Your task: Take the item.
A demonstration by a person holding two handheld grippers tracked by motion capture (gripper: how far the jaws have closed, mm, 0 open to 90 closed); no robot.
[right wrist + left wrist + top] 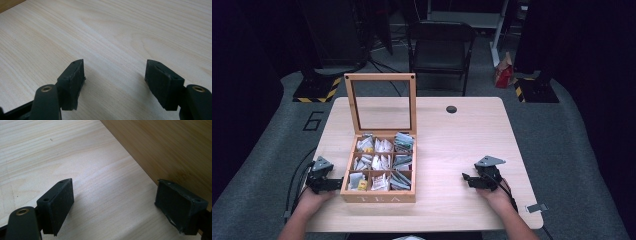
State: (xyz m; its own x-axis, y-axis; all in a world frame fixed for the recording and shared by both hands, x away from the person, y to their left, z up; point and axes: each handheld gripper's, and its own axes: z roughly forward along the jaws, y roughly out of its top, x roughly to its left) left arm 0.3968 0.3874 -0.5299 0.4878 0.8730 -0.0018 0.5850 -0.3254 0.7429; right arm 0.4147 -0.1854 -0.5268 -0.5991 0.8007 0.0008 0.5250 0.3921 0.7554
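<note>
Both of my forearms enter from the near edge of the pale wooden table (452, 145), each hand wrapped around a gripper resting low over the tabletop. Between them, left of centre and close to the near edge, sits the wooden tea box (379, 192), the word TEA on its front wall and its glass-paned lid (381, 102) standing upright at the far side. Its nine compartments, three rows of three, hold tea packets (382, 162), mostly white and grey-green, with a yellow one (362, 185) in the near-left cell.

I hold the left gripper (323, 182) just beside the box's left wall, near its front corner. In the left gripper view its two black jaws are spread wide with only bare table between them, and the box's brown side (162, 150) runs diagonally past the right-hand jaw, very close to it; whether they touch I cannot tell.

I hold the right gripper (477, 180) well apart from the box, out on the right half of the table. Its jaws are likewise released, wide apart, with nothing but wood grain (115, 37) between them.

Farther out, a round cable hole (451, 109) marks the table's far edge, a black chair (440, 47) stands beyond it, and a red bag (503, 75) lies on the grey floor.
</note>
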